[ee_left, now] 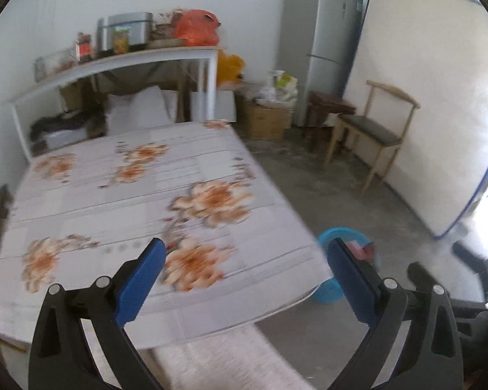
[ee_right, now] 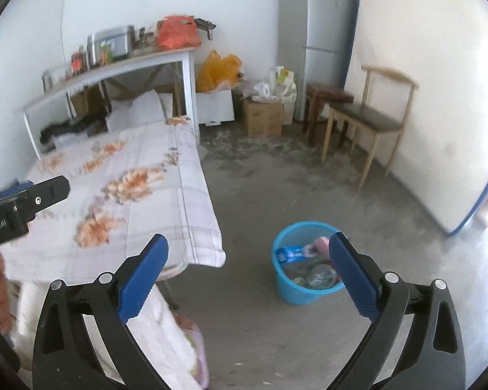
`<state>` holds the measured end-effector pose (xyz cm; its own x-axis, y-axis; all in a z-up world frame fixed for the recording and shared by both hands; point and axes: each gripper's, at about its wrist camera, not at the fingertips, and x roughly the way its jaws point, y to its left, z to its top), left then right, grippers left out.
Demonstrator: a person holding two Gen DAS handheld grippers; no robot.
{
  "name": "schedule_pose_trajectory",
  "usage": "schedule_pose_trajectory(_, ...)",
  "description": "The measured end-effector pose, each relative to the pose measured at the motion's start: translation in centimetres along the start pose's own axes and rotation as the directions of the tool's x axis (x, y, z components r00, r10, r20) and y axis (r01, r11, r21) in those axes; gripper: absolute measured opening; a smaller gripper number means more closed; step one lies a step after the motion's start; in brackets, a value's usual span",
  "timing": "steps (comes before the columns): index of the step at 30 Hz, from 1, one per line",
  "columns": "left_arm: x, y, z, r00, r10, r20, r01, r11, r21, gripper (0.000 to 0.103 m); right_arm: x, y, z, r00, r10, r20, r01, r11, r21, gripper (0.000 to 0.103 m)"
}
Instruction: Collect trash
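Here the right gripper (ee_right: 248,271) stands wide apart with nothing between its pads, and the left gripper (ee_left: 245,273) is likewise spread and empty over the flowered table (ee_left: 120,195). Just beyond the table's corner sits the blue bin (ee_right: 304,287) on the floor, already holding wrappers and what looks like clear plastic; such trash is probably light and crushable, best pinched at a stiff edge

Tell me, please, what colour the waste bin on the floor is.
The bin is light blue, clearest in the right wrist view.
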<state>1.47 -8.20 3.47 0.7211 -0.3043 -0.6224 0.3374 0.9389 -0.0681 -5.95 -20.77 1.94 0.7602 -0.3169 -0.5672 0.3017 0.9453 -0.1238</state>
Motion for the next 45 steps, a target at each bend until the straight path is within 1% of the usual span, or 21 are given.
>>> schedule_pose_trajectory(2,-0.4,0.0,-1.1,0.999,0.046,-0.002,-0.046,0.999,-0.005,0.097,0.0,1.0,-0.7,1.000,-0.031,0.000,0.031,0.999,-0.044,0.095)
schedule_pose_trajectory(3,-0.5,0.3,-1.4,0.998,0.065,-0.010,-0.066,0.998,-0.012,0.097,0.1,1.4,-1.0,0.999,-0.054,-0.008,0.053,0.997,-0.064,0.095)
schedule_pose_trajectory(5,-0.4,0.5,-1.9,0.993,0.113,-0.037,-0.115,0.993,-0.039,0.097,0.0,1.7,-1.3,0.997,-0.071,-0.023,0.069,0.994,-0.082,0.095)
schedule_pose_trajectory(7,-0.4,0.8,-2.6,0.990,0.124,-0.061,-0.128,0.990,-0.066,0.097,-0.1,1.6,-1.5,0.997,-0.068,-0.030,0.066,0.995,-0.072,0.095)
schedule_pose_trajectory(9,-0.2,1.0,-3.3,0.989,0.120,-0.091,-0.128,0.988,-0.089,0.097,-0.2,1.7,-1.8,0.996,-0.071,-0.045,0.069,0.996,-0.062,0.095)
schedule_pose_trajectory(12,-0.4,0.7,-4.0,0.984,0.137,-0.111,-0.147,0.986,-0.084,0.097,-0.1,0.8,-2.1,0.993,-0.092,-0.074,0.090,0.995,-0.036,0.095)
schedule_pose_trajectory(15,-0.6,0.5,-4.1,0.981,0.162,-0.107,-0.170,0.983,-0.071,0.097,-0.1,-0.1,-2.3,0.990,-0.115,-0.085,0.114,0.993,-0.019,0.095)
schedule_pose_trajectory(21,-0.9,0.4,-4.0,0.978,0.186,-0.096,-0.192,0.979,-0.062,0.097,0.1,-1.5,-2.4,0.985,-0.144,-0.096,0.145,0.989,0.011,0.095)
schedule_pose_trajectory(27,-1.1,-0.1,-3.8,0.975,0.209,-0.074,-0.211,0.977,-0.030,0.097,0.3,-2.2,-2.4,0.981,-0.162,-0.102,0.165,0.986,0.017,0.095)
schedule_pose_trajectory(32,-0.8,-0.2,-3.8,0.974,0.214,-0.076,-0.215,0.976,-0.013,0.097,0.4,-2.4,-2.5,0.981,-0.162,-0.106,0.166,0.986,0.029,0.095)
schedule_pose_trajectory(45,-0.5,-0.2,-3.9,0.973,0.213,-0.091,-0.215,0.977,-0.013,0.097,0.4,-2.3,-2.6,0.982,-0.156,-0.108,0.160,0.987,0.031,0.095)
